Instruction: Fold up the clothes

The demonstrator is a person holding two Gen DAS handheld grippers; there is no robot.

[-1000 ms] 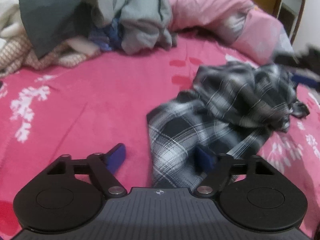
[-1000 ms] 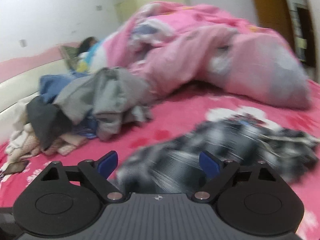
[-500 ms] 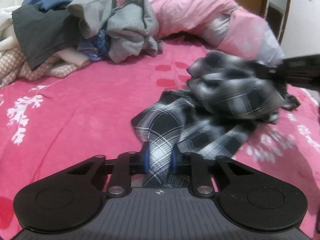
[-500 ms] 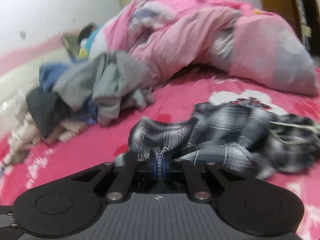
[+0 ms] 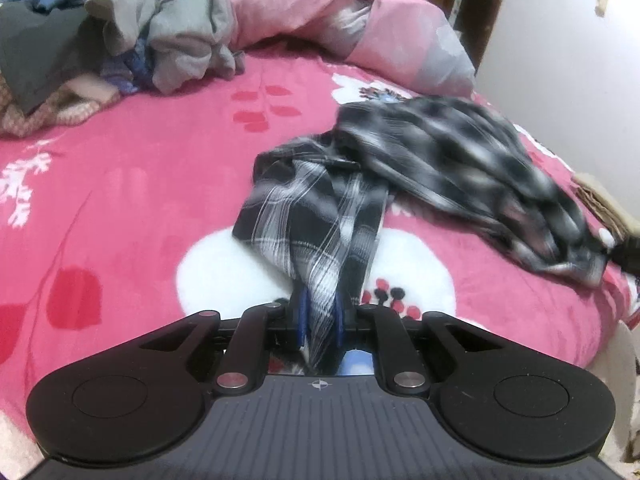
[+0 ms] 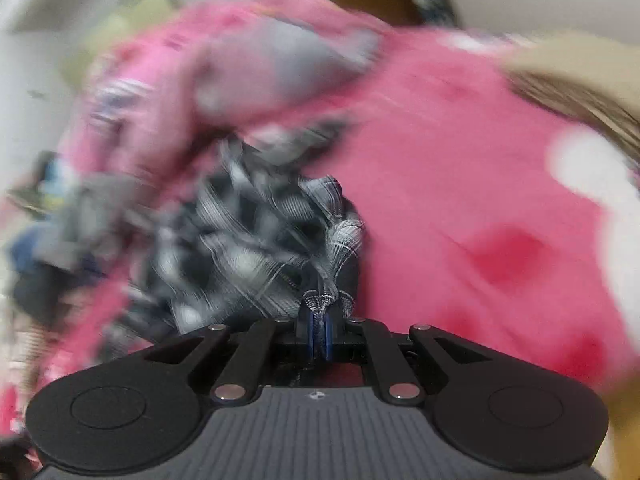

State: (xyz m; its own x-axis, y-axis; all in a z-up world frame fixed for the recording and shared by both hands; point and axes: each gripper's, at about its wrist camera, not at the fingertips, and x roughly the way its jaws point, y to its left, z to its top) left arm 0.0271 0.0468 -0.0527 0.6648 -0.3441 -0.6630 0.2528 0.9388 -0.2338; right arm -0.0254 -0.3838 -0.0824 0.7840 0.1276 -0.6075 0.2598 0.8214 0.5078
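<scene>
A black-and-white plaid shirt lies crumpled on the pink floral bedspread, stretched from the middle toward the right edge. My left gripper is shut on a bunched corner of it close to the camera. In the right wrist view the same plaid shirt trails off to the left, heavily blurred. My right gripper is shut on another pinch of its fabric. The far right end of the shirt in the left wrist view is smeared by motion.
A heap of grey, dark and blue clothes sits at the back left of the bed. A rumpled pink duvet lies along the back. The bed's right edge drops off near the white wall.
Both grippers went from open to shut on the plaid shirt. The left has drawn its corner toward the camera; the right has swung fast, stretching the shirt out to the right.
</scene>
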